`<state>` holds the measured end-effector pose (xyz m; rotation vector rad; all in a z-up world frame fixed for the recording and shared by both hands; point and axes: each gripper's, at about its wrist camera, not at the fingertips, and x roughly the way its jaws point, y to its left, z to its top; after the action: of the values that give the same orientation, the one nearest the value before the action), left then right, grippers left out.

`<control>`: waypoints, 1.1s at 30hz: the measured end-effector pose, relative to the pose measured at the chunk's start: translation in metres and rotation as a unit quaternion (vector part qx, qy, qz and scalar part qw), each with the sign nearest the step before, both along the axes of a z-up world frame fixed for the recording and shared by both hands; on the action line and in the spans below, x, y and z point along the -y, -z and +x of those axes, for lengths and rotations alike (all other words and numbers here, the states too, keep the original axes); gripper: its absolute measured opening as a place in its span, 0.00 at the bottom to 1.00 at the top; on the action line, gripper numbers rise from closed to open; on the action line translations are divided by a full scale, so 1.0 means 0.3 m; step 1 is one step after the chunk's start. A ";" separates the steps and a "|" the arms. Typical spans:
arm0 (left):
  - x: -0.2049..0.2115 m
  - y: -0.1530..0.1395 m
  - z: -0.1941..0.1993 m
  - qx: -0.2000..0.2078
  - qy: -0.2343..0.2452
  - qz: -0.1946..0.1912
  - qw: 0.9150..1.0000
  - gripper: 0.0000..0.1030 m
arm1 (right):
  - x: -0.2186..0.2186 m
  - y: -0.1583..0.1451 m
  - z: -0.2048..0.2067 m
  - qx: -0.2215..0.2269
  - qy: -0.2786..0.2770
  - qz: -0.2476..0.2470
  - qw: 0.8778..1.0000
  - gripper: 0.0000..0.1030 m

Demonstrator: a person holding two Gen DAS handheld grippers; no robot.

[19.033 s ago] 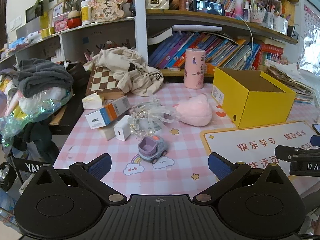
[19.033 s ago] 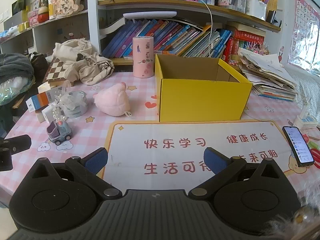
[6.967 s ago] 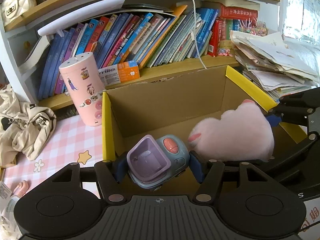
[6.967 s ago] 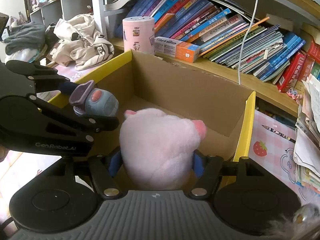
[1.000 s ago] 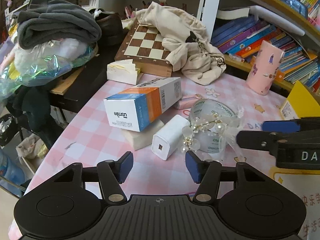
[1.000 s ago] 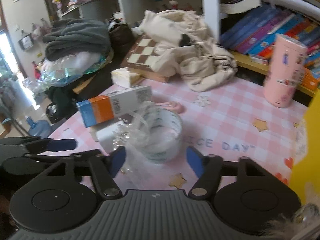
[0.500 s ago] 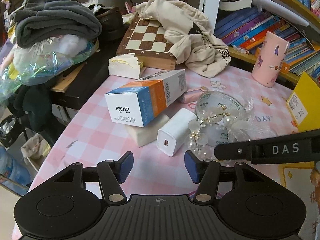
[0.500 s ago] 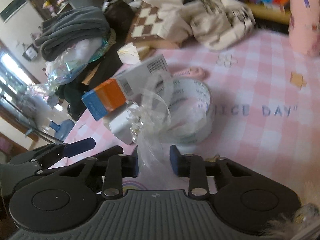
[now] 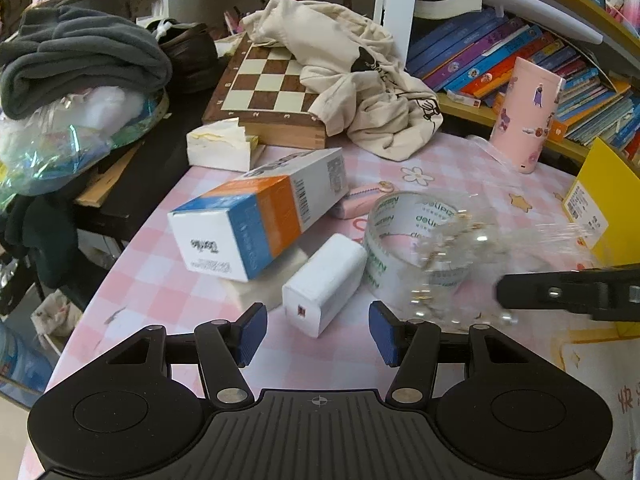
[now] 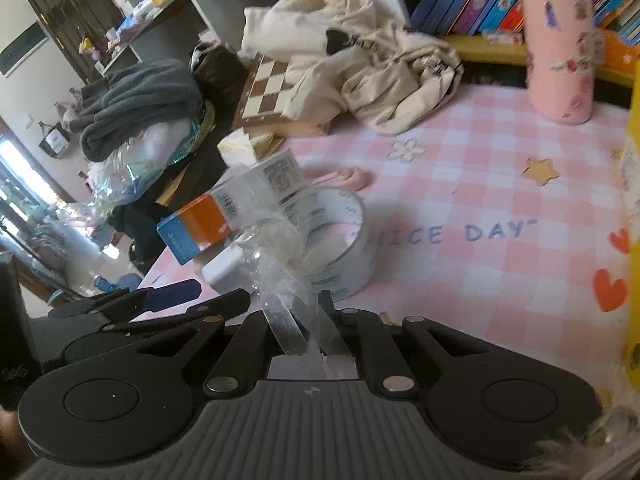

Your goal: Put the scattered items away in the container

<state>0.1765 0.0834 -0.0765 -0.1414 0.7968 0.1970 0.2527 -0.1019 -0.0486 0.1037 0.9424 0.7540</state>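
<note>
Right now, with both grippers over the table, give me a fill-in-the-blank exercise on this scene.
1. The right gripper is shut on the sheer ____.
2. The left gripper is ____, its fingers either side of the white charger.
3. The tape roll lies on the ____ checked tablecloth.
4. The beige cloth partly covers the ____.

Missing words: bow; open; pink; chessboard

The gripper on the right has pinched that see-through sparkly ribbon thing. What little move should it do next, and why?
Probably lift it straight up a little. The right gripper is shut on the sheer beaded bow, which drapes over the roll of clear tape, so raising it first should clear the roll before carrying it to the yellow box. The left gripper is open, facing the white charger.
</note>
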 end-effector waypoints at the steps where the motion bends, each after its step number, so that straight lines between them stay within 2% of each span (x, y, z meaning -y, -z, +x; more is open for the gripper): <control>1: 0.001 0.002 0.006 0.002 0.000 0.002 1.000 0.53 | 0.010 -0.004 -0.004 0.004 0.003 -0.003 1.000 0.05; 3: 0.003 0.009 0.018 0.002 0.001 0.005 1.000 0.53 | 0.027 0.003 -0.007 0.001 0.009 -0.009 1.000 0.05; 5: 0.007 0.015 0.029 -0.001 0.005 0.003 1.000 0.43 | 0.039 0.017 -0.005 -0.009 0.016 -0.016 1.000 0.05; 8: 0.015 0.020 0.039 -0.003 0.009 0.007 1.000 0.38 | 0.055 0.027 -0.005 -0.016 0.024 -0.019 0.999 0.05; 21: 0.051 0.043 0.076 -0.009 0.029 0.026 0.999 0.37 | 0.056 0.049 0.001 -0.023 0.030 -0.026 0.999 0.05; 23: 0.057 0.051 0.079 -0.011 0.033 0.026 0.999 0.24 | 0.056 0.050 0.002 -0.024 0.030 -0.026 0.999 0.05; 33: 0.022 0.011 -0.016 -0.008 0.022 -0.022 0.999 0.24 | 0.068 0.009 -0.036 -0.007 0.031 -0.015 0.999 0.03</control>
<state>0.1716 0.0769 -0.0798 -0.1642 0.8197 0.1391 0.2418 -0.1223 -0.0512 0.1112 0.9585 0.6823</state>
